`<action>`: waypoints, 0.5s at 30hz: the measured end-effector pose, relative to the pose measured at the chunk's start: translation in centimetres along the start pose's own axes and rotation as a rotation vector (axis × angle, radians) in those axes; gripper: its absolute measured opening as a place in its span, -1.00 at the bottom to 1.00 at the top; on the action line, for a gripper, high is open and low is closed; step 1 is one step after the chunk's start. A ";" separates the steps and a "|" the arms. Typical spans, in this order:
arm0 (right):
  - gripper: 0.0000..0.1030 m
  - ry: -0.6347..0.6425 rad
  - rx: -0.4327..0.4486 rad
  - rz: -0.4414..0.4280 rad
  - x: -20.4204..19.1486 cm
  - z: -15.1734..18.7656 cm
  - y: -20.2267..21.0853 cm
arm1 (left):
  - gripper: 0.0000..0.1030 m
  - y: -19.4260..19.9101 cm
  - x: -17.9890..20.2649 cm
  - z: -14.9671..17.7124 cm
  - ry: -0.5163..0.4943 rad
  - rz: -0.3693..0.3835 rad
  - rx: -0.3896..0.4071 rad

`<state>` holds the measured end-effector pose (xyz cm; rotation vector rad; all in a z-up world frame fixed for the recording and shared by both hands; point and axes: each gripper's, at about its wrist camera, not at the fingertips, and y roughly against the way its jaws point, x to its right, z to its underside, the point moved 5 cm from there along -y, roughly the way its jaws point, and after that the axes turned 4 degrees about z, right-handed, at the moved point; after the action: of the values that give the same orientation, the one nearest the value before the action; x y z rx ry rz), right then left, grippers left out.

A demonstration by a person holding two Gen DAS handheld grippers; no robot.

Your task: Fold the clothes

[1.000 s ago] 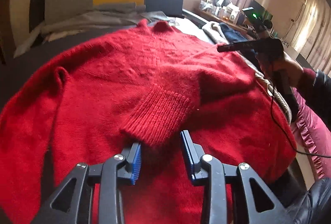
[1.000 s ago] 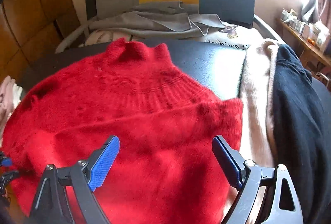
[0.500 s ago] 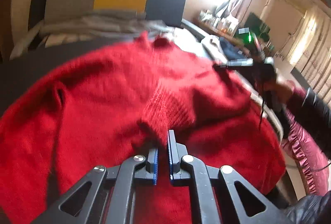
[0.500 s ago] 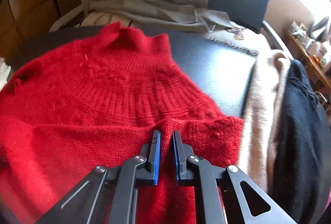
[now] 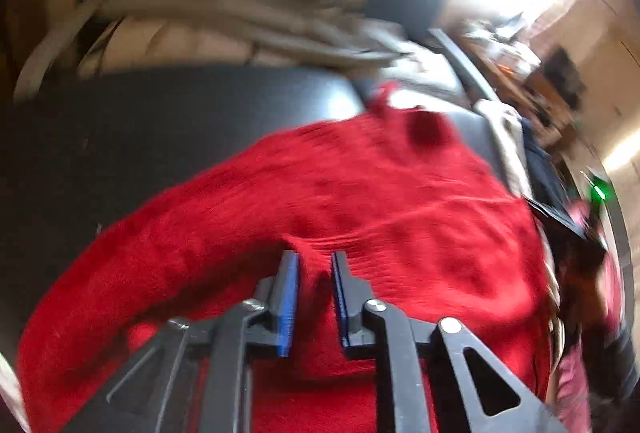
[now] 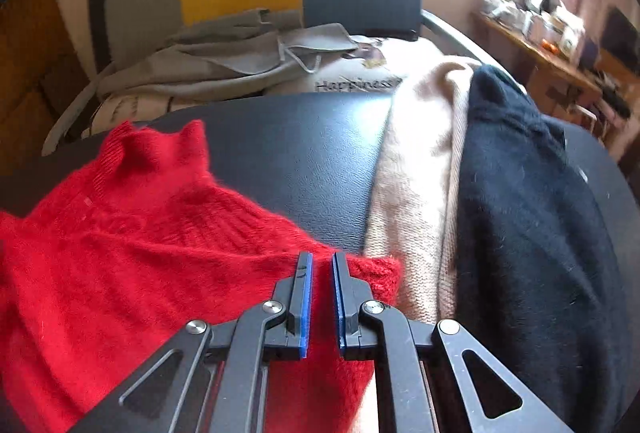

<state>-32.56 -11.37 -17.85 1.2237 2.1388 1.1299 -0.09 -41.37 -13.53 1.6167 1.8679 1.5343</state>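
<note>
Since the frame one second ago, both pairs of jaws have gone from wide apart to nearly together, each with red knit pinched between the blue pads, and the bare dark surface beyond the garment has grown wider in both views. Item: red sweater, lying on the black padded surface, collar ahead and to the left of the right gripper, body spread toward the near left. Right gripper: clamped on the sweater's right-hand edge, fabric bunched between the pads. Left gripper: clamped on a raised ridge of the knit, apparently the sleeve cuff, though blur prevents certainty. Step in hand, by judgement: a two-point carry of gripped cloth across the body to form a fold. Next move calls for both grips held firm, level travel, and a release only once the carried layer sits flat and aligned; the soft knit is likely to stretch or sag between the two points. Right view only: beige garment and dark navy garment just right of the gripper, grey clothing far ahead, printed cushion. Left view only: the sweater's left shoulder line and a person's sleeve at the far right.
</note>
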 end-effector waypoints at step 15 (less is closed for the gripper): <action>0.13 0.009 0.091 -0.168 -3.2 8.5 7.5 | -0.44 0.4 -0.2 5.3 0.133 0.111 0.029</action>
<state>-21.27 -8.25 -16.71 1.0559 2.2738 0.9781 4.09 -38.74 -15.60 1.6949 1.9042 1.7069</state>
